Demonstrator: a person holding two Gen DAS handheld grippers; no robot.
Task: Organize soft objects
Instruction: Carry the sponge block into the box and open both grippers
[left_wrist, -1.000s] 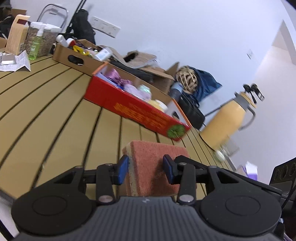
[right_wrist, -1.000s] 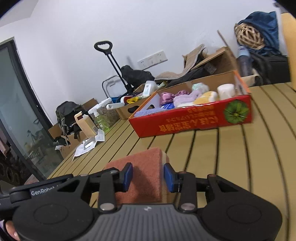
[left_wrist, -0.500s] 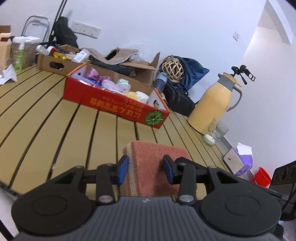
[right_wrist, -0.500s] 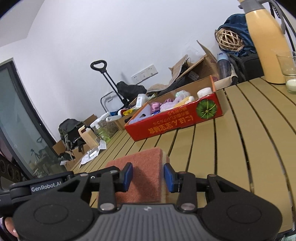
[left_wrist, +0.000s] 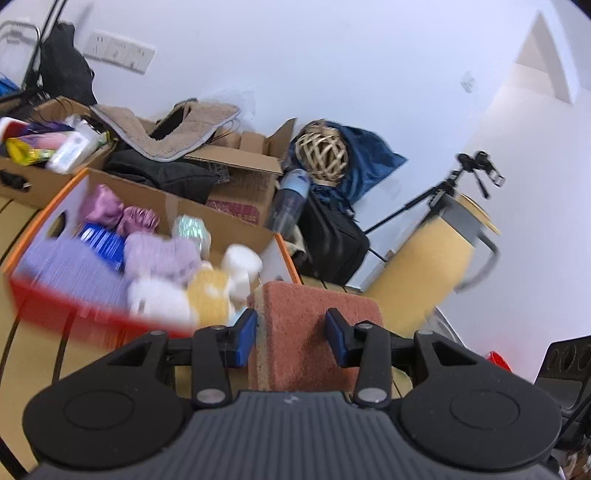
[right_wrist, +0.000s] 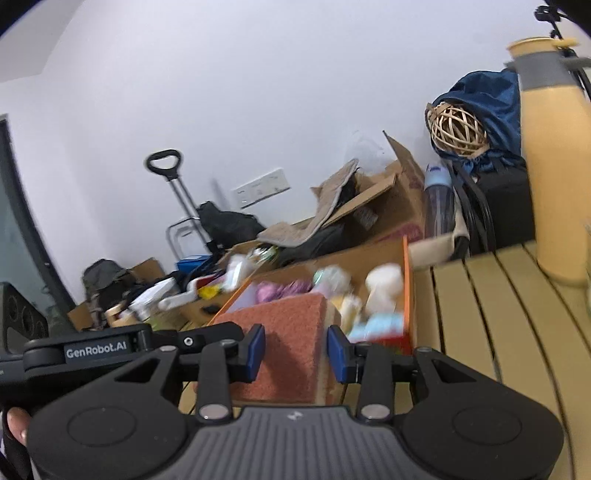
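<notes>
In the left wrist view my left gripper (left_wrist: 291, 332) is shut on a sponge (left_wrist: 314, 314) with a red-brown scouring face and a yellow layer. It hangs above the near right corner of the red box (left_wrist: 48, 299). That box holds purple (left_wrist: 159, 254), white (left_wrist: 159, 299) and yellow (left_wrist: 210, 291) soft items, all blurred. In the right wrist view my right gripper (right_wrist: 295, 347) is shut on a similar sponge (right_wrist: 291, 321), just in front of the box's orange rim (right_wrist: 406, 280). The left gripper's black body (right_wrist: 92, 350) lies close beside it on the left.
A yellow thermos (right_wrist: 557, 184) stands on the slatted wooden table (right_wrist: 498, 314) to the right of the box. Behind the box are cardboard boxes (left_wrist: 240, 173), a water bottle (left_wrist: 291, 199), a wicker ball (left_wrist: 321, 153) and a black bag (left_wrist: 332, 243).
Both grippers have moved forward and up toward the red box, which now fills the near view. Each sponge stays clamped between its pads.
</notes>
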